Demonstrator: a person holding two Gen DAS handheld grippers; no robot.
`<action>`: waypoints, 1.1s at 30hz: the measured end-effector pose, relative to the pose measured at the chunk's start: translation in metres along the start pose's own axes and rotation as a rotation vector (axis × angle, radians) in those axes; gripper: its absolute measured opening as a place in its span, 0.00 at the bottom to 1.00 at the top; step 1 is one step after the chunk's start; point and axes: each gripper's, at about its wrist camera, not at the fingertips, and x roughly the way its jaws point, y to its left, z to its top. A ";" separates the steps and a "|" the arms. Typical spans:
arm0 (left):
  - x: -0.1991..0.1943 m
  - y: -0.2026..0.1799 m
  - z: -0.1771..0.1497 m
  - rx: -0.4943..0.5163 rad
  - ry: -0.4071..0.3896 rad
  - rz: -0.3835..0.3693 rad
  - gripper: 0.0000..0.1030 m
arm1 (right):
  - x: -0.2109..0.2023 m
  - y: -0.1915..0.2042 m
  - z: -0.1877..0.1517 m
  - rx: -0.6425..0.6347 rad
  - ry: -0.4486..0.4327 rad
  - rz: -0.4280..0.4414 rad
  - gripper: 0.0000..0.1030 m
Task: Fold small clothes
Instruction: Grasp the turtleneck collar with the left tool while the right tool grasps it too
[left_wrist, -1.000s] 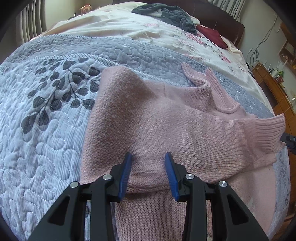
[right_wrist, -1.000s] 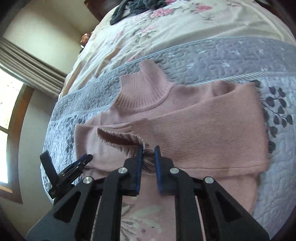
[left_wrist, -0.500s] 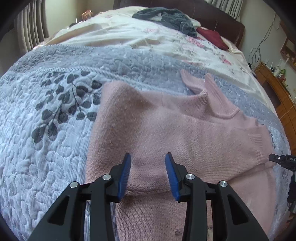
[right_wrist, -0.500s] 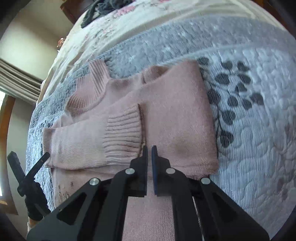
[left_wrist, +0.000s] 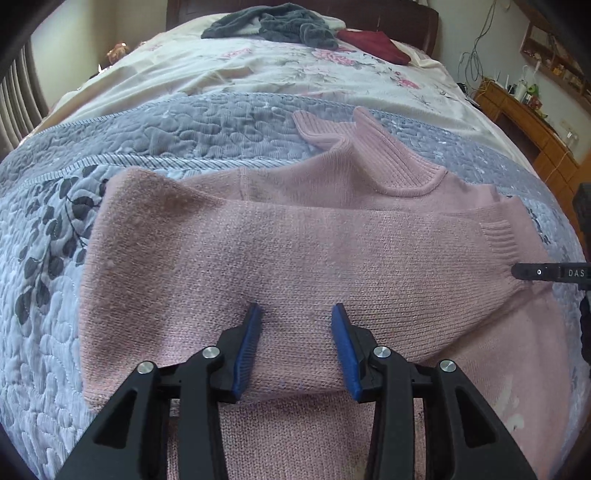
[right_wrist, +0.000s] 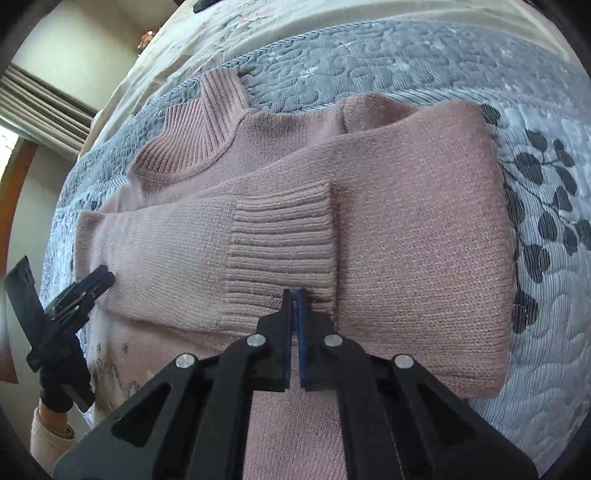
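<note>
We found the pink knitted turtleneck sweater (left_wrist: 295, 258) lying flat on the grey-blue quilted bedspread with dark leaf prints (left_wrist: 48, 295), collar toward twelve o'clock and both sleeves laid across the chest. In the right wrist view the ribbed cuff of the upper sleeve (right_wrist: 284, 243) sat straight ahead at twelve o'clock of our right gripper (right_wrist: 293, 295), touching its tips, with the sleeve's long axis running from nine to three o'clock, across the line of the fingers. That gripper's blue pads stood nearly together with only a thin slit between them; whether a pinch of cuff lay in that slit we could not tell. Our left gripper (left_wrist: 295, 314) was spread wide, holding nothing, its tips low over the folded sleeve at the sweater's middle. We judged the right gripper the nearer to the cuff, so any release or tidying there would fall to it. The sweater's hem ran out of frame at six o'clock beneath both tools, and the lower sleeve's cuff was hidden from the right wrist camera under the upper one.
</note>
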 end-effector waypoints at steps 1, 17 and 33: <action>-0.001 0.001 -0.001 0.004 -0.002 -0.005 0.39 | 0.000 -0.003 0.000 0.008 0.002 0.010 0.00; -0.002 0.010 0.115 -0.190 -0.037 -0.164 0.63 | -0.012 0.045 0.091 -0.059 -0.048 0.017 0.42; 0.131 0.011 0.167 -0.370 0.121 -0.331 0.46 | 0.094 0.066 0.198 -0.015 -0.054 0.049 0.61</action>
